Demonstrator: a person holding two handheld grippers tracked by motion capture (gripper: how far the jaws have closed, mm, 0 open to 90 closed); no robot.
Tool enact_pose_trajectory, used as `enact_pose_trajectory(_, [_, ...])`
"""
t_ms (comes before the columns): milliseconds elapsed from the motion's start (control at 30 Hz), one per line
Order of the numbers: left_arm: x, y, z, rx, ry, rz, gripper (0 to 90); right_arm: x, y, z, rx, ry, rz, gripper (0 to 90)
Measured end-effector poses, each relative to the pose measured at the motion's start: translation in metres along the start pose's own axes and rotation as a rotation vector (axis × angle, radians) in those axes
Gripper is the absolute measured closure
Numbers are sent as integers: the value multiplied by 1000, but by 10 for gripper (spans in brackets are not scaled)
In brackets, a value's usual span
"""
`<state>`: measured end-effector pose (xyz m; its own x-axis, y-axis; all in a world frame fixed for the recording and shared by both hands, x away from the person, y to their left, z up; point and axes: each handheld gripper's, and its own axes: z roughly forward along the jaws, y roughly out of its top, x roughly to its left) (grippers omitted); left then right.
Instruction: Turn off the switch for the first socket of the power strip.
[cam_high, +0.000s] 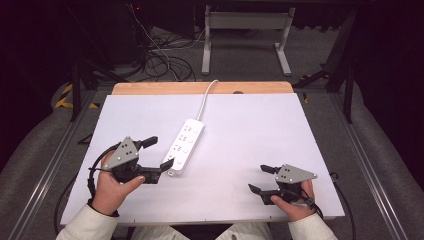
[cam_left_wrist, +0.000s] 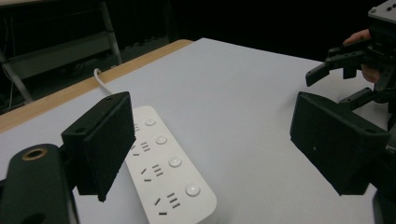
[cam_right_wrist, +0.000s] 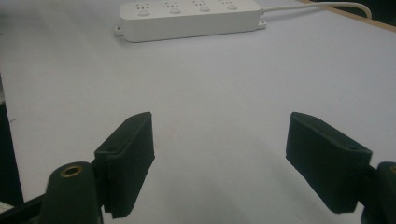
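Left gripper (cam_high: 157, 152) is spread wide and empty, its near jaw just beside the close end of the power strip (cam_high: 184, 145); right gripper (cam_high: 260, 178) is also wide open, holding nothing, well apart from the strip; the strip lies flat mid-counter (cam_high: 260, 120), long axis running diagonally away, its white cord (cam_high: 206, 97) leaving the far end toward the counter's wooden back edge.

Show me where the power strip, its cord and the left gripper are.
power strip (cam_high: 183, 146): high view, middle of its white top.
cord (cam_high: 205, 98): high view, white stretch near the table's far edge.
left gripper (cam_high: 159, 153): high view, midway between its open fingertips.
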<state>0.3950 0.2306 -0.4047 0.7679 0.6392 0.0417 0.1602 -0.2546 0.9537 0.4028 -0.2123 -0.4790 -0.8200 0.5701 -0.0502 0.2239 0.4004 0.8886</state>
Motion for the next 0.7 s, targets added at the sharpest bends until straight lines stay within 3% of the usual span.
enact_pose_trajectory(200, [-4, -18, -6, 0, -6, -19, 135, 0, 0, 0, -1, -1, 0, 243])
enact_pose_trajectory(467, [-2, -41, -13, 11, -11, -78, 136, -1, 0, -1, -2, 2, -2, 243])
enact_pose_trajectory(700, [0, -61, -17, 17, -10, -83, 136, -1, -1, -2, -4, 1, 2, 243])
